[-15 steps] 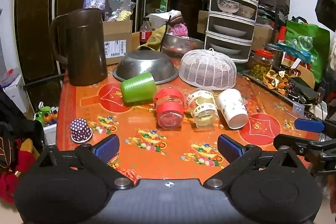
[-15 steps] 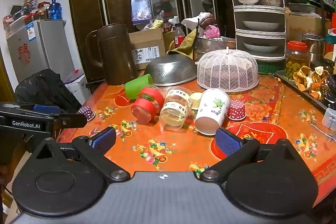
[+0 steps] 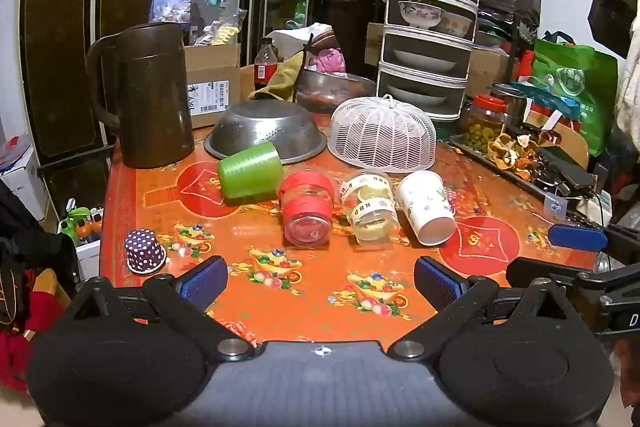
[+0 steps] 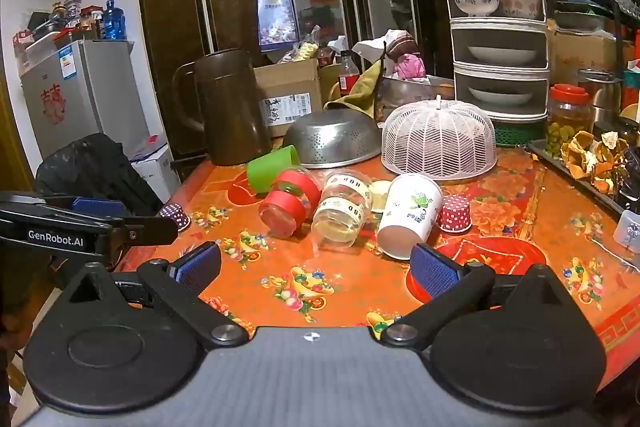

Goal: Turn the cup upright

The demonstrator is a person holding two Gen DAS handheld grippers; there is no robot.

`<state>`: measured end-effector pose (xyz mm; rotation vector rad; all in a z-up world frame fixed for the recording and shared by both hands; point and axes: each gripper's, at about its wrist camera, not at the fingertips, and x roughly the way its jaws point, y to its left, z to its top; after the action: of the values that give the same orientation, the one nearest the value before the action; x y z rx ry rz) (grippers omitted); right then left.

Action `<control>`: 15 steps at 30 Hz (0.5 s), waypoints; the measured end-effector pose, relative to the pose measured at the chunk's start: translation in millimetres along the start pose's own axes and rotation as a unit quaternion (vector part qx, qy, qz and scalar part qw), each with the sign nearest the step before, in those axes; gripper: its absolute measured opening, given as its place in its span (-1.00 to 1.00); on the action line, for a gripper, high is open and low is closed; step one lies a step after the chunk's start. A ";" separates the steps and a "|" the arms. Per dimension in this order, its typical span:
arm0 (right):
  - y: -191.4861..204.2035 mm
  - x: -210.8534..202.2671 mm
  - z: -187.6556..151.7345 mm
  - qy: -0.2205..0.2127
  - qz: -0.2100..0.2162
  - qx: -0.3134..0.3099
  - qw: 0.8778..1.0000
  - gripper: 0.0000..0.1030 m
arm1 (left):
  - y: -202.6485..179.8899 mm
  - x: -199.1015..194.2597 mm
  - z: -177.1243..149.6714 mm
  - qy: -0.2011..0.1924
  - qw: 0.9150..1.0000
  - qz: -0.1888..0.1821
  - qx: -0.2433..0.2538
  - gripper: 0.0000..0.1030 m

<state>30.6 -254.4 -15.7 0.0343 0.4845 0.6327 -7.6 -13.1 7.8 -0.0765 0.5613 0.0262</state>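
Note:
Several cups lie on their sides on the orange table point(image 3: 320, 307): a green cup point(image 3: 250, 169) point(image 4: 272, 167), a clear cup with a red band point(image 3: 307, 209) point(image 4: 289, 202), a clear cup with a white label point(image 3: 370, 205) point(image 4: 343, 207) and a white paper cup point(image 3: 426, 207) point(image 4: 408, 215). A purple dotted cup point(image 3: 145, 251) point(image 4: 175, 215) and a red dotted cup point(image 4: 454, 213) stand upside down. My left gripper point(image 3: 320, 281) is open and empty, short of the cups. My right gripper point(image 4: 316, 267) is open and empty, near the white cup.
A brown jug point(image 3: 152, 95), an upturned steel colander point(image 3: 266, 131), a white mesh food cover point(image 3: 382, 135) and a tiered dish rack point(image 3: 430, 27) stand behind the cups. A tray of peels point(image 3: 516, 151) lies at the right.
Both grippers have shifted only slightly; the view has barely changed. The cups have not moved.

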 end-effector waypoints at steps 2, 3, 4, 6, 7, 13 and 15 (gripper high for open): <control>0.8 -0.3 0.8 0.000 0.001 0.002 1.000 0.98 | -0.6 -0.6 -0.2 -0.001 1.000 0.000 0.000 0.96; 1.1 -0.1 1.1 0.000 0.001 0.003 1.000 0.98 | -0.7 -0.7 -0.2 -0.001 1.000 0.000 0.000 0.96; 1.5 0.1 1.4 0.000 0.001 0.003 1.000 0.98 | -0.8 -0.8 -0.3 -0.001 1.000 0.000 0.000 0.96; 1.4 -0.1 1.6 0.000 0.003 0.004 1.000 0.98 | -0.8 -0.9 0.0 0.000 1.000 0.002 0.000 0.96; 1.5 -0.1 1.9 0.000 0.005 0.005 1.000 0.98 | -0.9 -0.9 -0.2 0.000 1.000 0.001 -0.001 0.96; 1.3 1.2 1.6 0.003 0.003 0.006 1.000 0.98 | 0.9 0.3 0.0 0.002 1.000 0.000 -0.003 0.96; 1.5 1.4 1.4 0.004 0.004 0.007 1.000 0.98 | 0.7 0.3 -0.2 0.002 1.000 0.000 -0.003 0.96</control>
<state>31.4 -252.2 -14.8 0.0467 0.4967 0.6382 -7.5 -12.4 7.5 -0.0834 0.5648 0.0273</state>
